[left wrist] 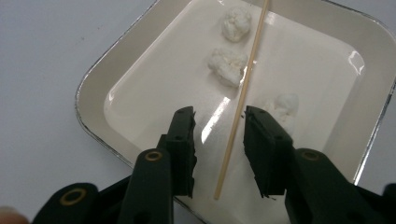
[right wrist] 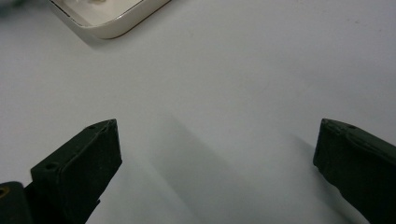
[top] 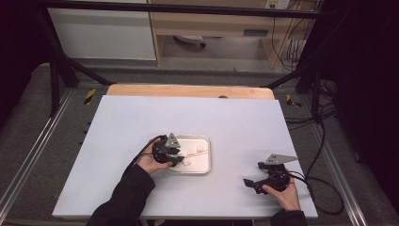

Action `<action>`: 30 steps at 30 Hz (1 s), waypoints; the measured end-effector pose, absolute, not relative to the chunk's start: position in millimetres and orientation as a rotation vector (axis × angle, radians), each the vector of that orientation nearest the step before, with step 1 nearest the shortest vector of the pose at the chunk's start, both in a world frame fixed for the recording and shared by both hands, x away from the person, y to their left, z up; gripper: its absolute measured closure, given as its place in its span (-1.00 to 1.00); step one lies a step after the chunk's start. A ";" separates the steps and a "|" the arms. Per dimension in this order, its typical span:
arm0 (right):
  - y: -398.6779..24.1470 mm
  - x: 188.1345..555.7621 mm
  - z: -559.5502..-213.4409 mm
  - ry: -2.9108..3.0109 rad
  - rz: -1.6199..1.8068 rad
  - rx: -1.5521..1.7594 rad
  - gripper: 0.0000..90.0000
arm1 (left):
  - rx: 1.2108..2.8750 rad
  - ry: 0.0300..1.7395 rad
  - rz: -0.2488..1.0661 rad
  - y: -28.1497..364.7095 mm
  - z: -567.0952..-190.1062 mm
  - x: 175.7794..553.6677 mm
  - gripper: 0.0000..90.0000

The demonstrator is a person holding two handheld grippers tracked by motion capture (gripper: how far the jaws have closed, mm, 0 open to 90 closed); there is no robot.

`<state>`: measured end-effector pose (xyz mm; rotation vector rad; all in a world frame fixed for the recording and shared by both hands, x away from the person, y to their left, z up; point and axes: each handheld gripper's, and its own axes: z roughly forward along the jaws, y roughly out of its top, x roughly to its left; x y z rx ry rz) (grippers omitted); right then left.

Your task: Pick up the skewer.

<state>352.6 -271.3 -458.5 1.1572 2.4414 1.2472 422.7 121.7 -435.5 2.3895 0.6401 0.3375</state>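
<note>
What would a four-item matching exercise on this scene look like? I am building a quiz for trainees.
1. thin wooden skewer
2. shallow white square tray
3. lumpy white pieces
4. right tool

a. open over bare table
b. lying beside the stick
c. between the left tool's jaws
d. holds stick and lumps

Pairs: 1-c, 2-d, 3-b, 4-a

Left tongs [left wrist: 218, 122] angled down, jaws part closed, gap between pads. Right tongs [top: 251, 182] low, pointing left, jaws spread wide.
</note>
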 end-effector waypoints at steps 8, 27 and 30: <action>-271.3 352.9 -458.6 2.446 1.245 1.155 -0.97 | 2.390 0.632 0.327 121.3 -437.9 423.3 0.64; -270.8 353.0 -459.2 2.450 1.245 1.152 -0.97 | 2.360 0.617 0.285 120.9 -440.6 424.3 0.92; -270.8 353.0 -459.2 2.450 1.245 1.152 -0.97 | 2.358 0.608 0.285 121.2 -440.9 424.2 0.93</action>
